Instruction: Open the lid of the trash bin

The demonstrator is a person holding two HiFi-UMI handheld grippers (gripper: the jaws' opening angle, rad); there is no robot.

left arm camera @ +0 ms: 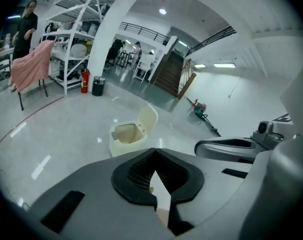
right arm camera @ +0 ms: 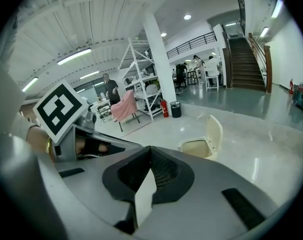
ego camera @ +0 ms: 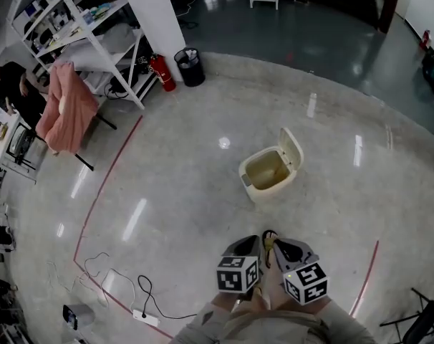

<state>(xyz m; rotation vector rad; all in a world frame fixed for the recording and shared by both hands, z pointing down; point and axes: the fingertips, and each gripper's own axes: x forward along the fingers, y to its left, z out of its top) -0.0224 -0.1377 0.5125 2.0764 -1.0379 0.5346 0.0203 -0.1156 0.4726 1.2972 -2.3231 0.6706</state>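
A cream trash bin (ego camera: 266, 178) stands on the polished floor a good step ahead of me, its hinged lid (ego camera: 291, 147) raised upright at the back and the inside showing. The left gripper view shows the bin (left arm camera: 122, 140) and its lid (left arm camera: 148, 119) beyond the jaws, and so does the right gripper view, bin (right arm camera: 197, 147) and lid (right arm camera: 214, 129). My left gripper (ego camera: 250, 245) and right gripper (ego camera: 283, 248) are held side by side close to my body, well short of the bin. Both the left (left arm camera: 154, 153) and the right (right arm camera: 150, 149) are shut with nothing between their jaws.
A white shelving rack (ego camera: 95, 34), a pink cloth over a chair (ego camera: 66, 110), a red fire extinguisher (ego camera: 162, 72) and a black waste basket (ego camera: 190, 67) stand at the far left. A power strip with cables (ego camera: 145, 316) lies on the floor at my left.
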